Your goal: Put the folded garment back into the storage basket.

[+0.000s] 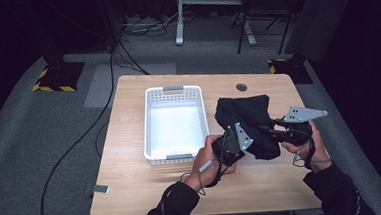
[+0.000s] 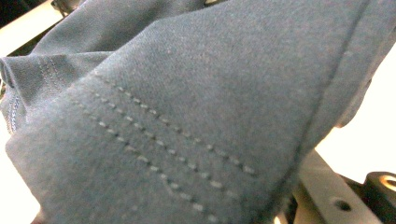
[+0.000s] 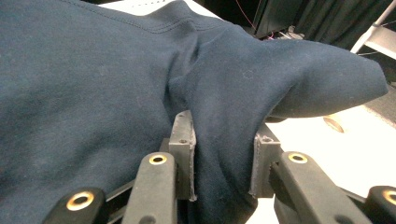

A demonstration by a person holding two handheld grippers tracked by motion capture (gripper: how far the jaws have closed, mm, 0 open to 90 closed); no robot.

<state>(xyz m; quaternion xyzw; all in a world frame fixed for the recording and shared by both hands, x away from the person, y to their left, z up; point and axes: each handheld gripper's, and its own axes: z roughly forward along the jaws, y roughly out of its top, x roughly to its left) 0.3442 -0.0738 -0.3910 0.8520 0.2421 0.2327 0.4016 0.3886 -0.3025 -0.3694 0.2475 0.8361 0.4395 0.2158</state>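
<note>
In the high view, a wooden counter (image 1: 133, 191) fills the middle of the frame, and a white slotted basket (image 1: 172, 91) stands on it left of centre. Just right of the basket, a dark navy garment (image 1: 244, 115) lies bunched, its lower edge lifted between the two hands that come in from the bottom of the frame. The left gripper (image 1: 229, 146) sits at the garment's lower left corner, close to the basket's near right corner, and the right gripper (image 1: 280, 132) holds the cloth at centre right, its grey three-cornered plate above it. In the left gripper view, the garment (image 2: 187, 116) is draped right across the frame, with rows of stitching running diagonally down to the lower right; the jaws themselves are covered by the fabric, clenched on it, and pale counter (image 2: 373, 135) shows at the right edge. In the right gripper view, the two black jaws rise from the bottom centre and pinch a thick fold of the garment (image 3: 93, 93) between the pads (image 3: 184, 154), while the rest of the cloth billows toward the upper left and right over the pale counter (image 3: 322, 140).
</note>
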